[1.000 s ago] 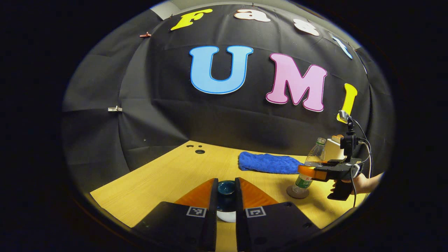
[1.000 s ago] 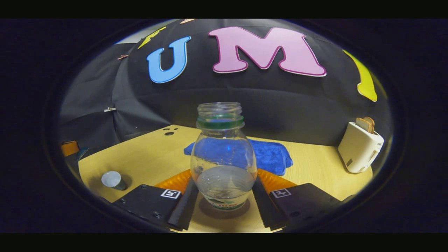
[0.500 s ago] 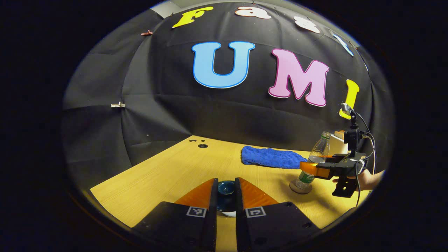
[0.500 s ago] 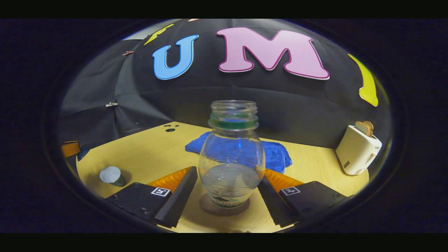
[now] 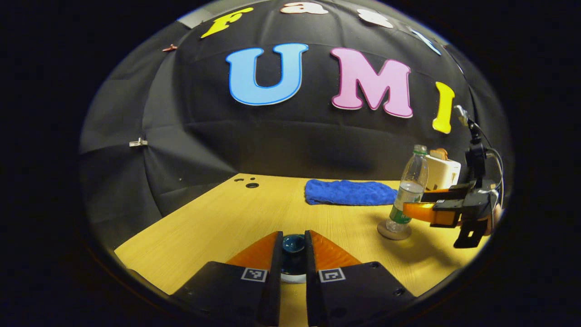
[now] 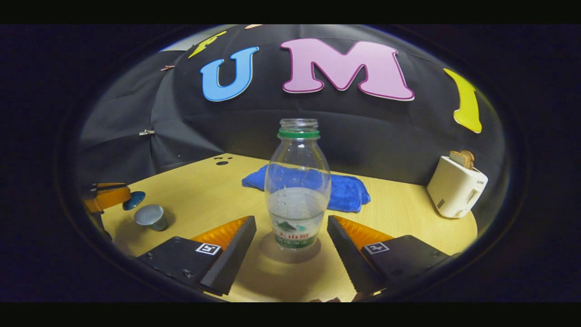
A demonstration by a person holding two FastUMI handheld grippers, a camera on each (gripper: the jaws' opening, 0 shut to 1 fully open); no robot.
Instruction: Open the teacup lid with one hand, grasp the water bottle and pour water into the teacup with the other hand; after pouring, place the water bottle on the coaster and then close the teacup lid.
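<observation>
Right gripper (image 6: 290, 247) at the bottom of the right gripper view: fingers spread wide, touching nothing. Water bottle (image 6: 297, 186) stands upright at frame centre on the coaster (image 6: 290, 255), uncapped, partly full. Teacup (image 6: 151, 216) sits open at lower left on the table (image 6: 399, 213). Blue towel (image 6: 345, 190) behind the bottle, toaster (image 6: 456, 186) at right. In the left gripper view, the left gripper (image 5: 292, 256) at bottom centre pinches the dark teacup lid (image 5: 292, 247); the pale object beneath it is probably the cup, mostly hidden.
</observation>
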